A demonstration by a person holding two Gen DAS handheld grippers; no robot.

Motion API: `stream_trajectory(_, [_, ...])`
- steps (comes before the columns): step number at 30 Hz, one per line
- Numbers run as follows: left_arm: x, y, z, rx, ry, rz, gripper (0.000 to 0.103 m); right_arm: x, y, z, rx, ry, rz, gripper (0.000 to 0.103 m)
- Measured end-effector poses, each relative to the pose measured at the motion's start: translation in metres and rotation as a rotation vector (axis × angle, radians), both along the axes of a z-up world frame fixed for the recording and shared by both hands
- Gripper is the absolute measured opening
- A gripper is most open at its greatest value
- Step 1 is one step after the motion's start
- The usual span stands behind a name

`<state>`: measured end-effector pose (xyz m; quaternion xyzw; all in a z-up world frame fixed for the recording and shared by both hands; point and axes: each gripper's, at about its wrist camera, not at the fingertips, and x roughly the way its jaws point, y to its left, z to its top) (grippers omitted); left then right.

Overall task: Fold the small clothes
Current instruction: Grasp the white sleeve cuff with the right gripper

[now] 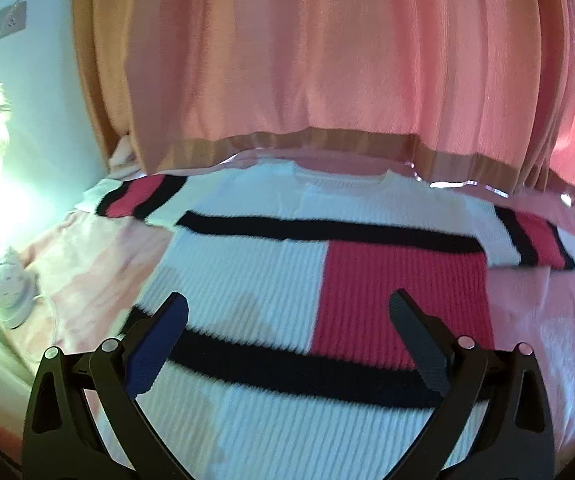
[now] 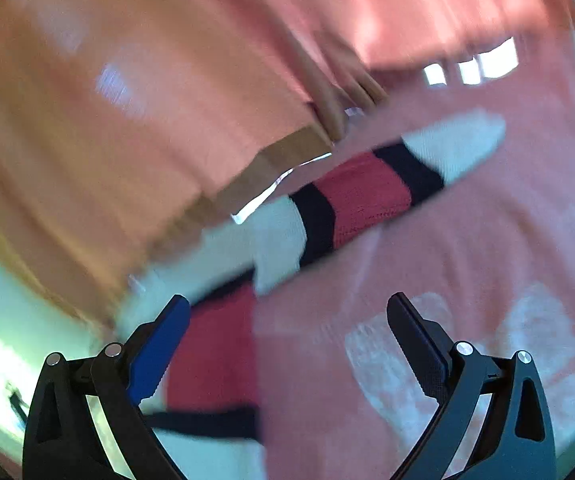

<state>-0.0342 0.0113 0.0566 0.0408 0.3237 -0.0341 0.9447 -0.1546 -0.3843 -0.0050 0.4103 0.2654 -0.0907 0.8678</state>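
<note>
A small knitted sweater (image 1: 255, 280), white with black bands and a red block, lies flat on a pink bed cover, both sleeves spread out sideways and the neckline at the far end. My left gripper (image 1: 287, 300) hovers open above the sweater's lower body with nothing between its fingers. In the right wrist view the sweater's right sleeve (image 2: 367, 192) stretches up to the right, with the red body panel (image 2: 215, 352) below it. My right gripper (image 2: 287, 304) is open over the sweater's right edge, empty. That view is blurred.
An orange-pink curtain (image 1: 307, 60) hangs behind the bed. The pink bed cover (image 1: 547, 320) spreads to the right of the sweater. A white patterned item (image 1: 7, 284) lies at the left edge by a pale wall with a socket plate (image 1: 13, 18).
</note>
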Motion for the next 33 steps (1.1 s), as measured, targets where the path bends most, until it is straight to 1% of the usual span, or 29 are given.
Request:
stream_trajectory(1, [0.007, -0.005, -0.002, -0.007, -0.001, -0.004, 0.098, 0.003, -0.022, -0.006, 0.020, 0.000, -0.029, 0.090])
stream_trajectory(2, [0.015, -0.010, -0.005, -0.014, -0.002, -0.006, 0.098, 0.009, -0.045, -0.013, -0.018, 0.033, -0.077, 0.089])
stream_trajectory(3, [0.023, -0.016, -0.008, -0.021, -0.006, -0.012, 0.098, 0.015, -0.058, -0.019, -0.054, 0.059, -0.100, 0.087])
stream_trajectory(4, [0.028, -0.020, -0.011, -0.022, -0.008, -0.015, 0.098, 0.023, -0.078, -0.030, -0.067, 0.084, -0.123, 0.080])
stream_trajectory(5, [0.036, -0.027, -0.017, -0.027, -0.009, -0.025, 0.098, 0.029, -0.091, -0.039, -0.047, 0.091, -0.132, 0.073])
stream_trajectory(6, [0.041, -0.030, -0.021, -0.031, -0.007, -0.035, 0.098, 0.034, -0.105, -0.048, -0.016, 0.093, -0.141, 0.072])
stream_trajectory(7, [0.047, -0.034, -0.027, -0.038, 0.000, -0.044, 0.098, 0.039, -0.118, -0.058, 0.013, 0.098, -0.154, 0.068])
stream_trajectory(8, [0.051, -0.036, -0.032, -0.044, 0.008, -0.046, 0.098, 0.046, -0.131, -0.069, 0.026, 0.113, -0.177, 0.062])
stream_trajectory(10, [0.057, -0.038, -0.041, -0.056, 0.036, -0.050, 0.098, 0.054, -0.151, -0.080, 0.034, 0.127, -0.203, 0.055])
stream_trajectory(12, [0.062, -0.036, -0.051, -0.060, 0.061, -0.056, 0.098, 0.063, -0.168, -0.093, 0.055, 0.143, -0.227, 0.051])
stream_trajectory(14, [0.065, -0.034, -0.058, -0.040, 0.073, -0.043, 0.098, 0.070, -0.179, -0.103, 0.082, 0.136, -0.238, 0.050])
stream_trajectory(16, [0.068, -0.031, -0.061, -0.039, 0.084, -0.037, 0.098, 0.074, -0.187, -0.108, 0.083, 0.106, -0.253, 0.049])
stream_trajectory(17, [0.068, -0.029, -0.062, -0.043, 0.085, -0.033, 0.098, 0.075, -0.189, -0.110, 0.080, 0.102, -0.256, 0.046])
stream_trajectory(18, [0.069, -0.028, -0.062, -0.044, 0.083, -0.031, 0.098, 0.077, -0.190, -0.109, 0.075, 0.102, -0.260, 0.042])
stream_trajectory(19, [0.070, -0.028, -0.062, -0.043, 0.083, -0.029, 0.098, 0.079, -0.191, -0.110, 0.071, 0.099, -0.260, 0.022])
stream_trajectory(20, [0.070, -0.028, -0.062, -0.043, 0.083, -0.028, 0.098, 0.082, -0.193, -0.111, 0.084, 0.083, -0.247, 0.006])
stream_trajectory(21, [0.071, -0.027, -0.062, -0.043, 0.084, -0.027, 0.098, 0.084, -0.194, -0.111, 0.099, 0.072, -0.243, 0.006])
stream_trajectory(23, [0.072, -0.026, -0.062, -0.044, 0.086, -0.022, 0.098, 0.084, -0.190, -0.100, 0.069, 0.045, -0.250, 0.006])
stream_trajectory(24, [0.072, -0.024, -0.061, -0.047, 0.086, -0.021, 0.098, 0.088, -0.186, -0.088, 0.038, 0.026, -0.238, 0.006])
stream_trajectory(25, [0.071, -0.023, -0.060, -0.050, 0.085, -0.018, 0.098, 0.091, -0.178, -0.073, 0.002, 0.006, -0.219, 0.006])
stream_trajectory(26, [0.071, -0.020, -0.058, -0.060, 0.080, -0.015, 0.098, 0.097, -0.164, -0.051, -0.035, -0.030, -0.184, 0.006])
stream_trajectory(28, [0.071, -0.015, -0.053, -0.080, 0.073, -0.013, 0.098, 0.111, -0.135, -0.014, -0.071, -0.105, -0.101, 0.006])
stream_trajectory(29, [0.071, -0.011, -0.050, -0.093, 0.069, -0.011, 0.098, 0.125, -0.109, 0.012, -0.095, -0.152, -0.031, 0.006])
stream_trajectory(31, [0.070, -0.006, -0.046, -0.113, 0.066, -0.004, 0.098, 0.150, -0.063, 0.049, -0.136, -0.215, 0.090, 0.006])
stream_trajectory(33, [0.070, 0.001, -0.042, -0.137, 0.069, -0.003, 0.098, 0.189, 0.011, 0.087, -0.188, -0.273, 0.256, 0.006])
